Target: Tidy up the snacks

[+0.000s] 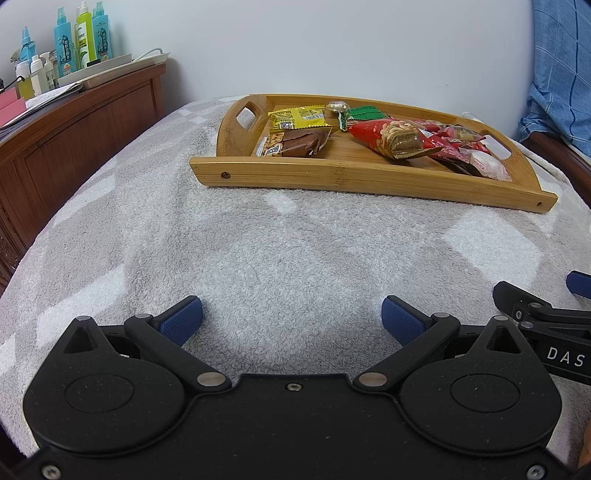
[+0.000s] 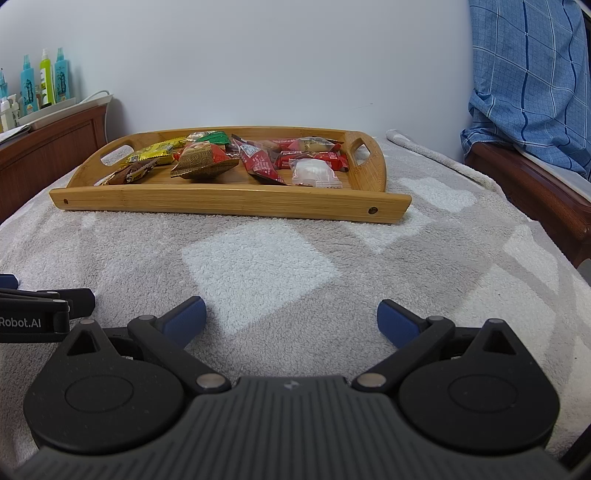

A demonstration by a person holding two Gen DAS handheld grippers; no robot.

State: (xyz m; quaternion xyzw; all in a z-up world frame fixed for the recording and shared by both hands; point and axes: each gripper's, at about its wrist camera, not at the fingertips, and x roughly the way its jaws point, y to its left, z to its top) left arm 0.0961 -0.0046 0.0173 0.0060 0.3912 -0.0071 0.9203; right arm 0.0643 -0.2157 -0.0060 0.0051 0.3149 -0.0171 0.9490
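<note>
Bare blanket (image 2: 258,266) before tray (image 2: 229,205) (tools agape)

Ahead of you a tray (image 2: 229,205) rests on the blanket (image 2: 258,258), with the snack packets (image 2: 258,158) lying inside it, none on the blanket. Your left gripper (image 1: 291,317) and right gripper (image 2: 291,317) sit side by side near you, well apart from the tray. Bottles (image 1: 79,35) stand on the cabinet (image 1: 74,140) to your left; cloth (image 2: 528,74) hangs at your right.
</note>
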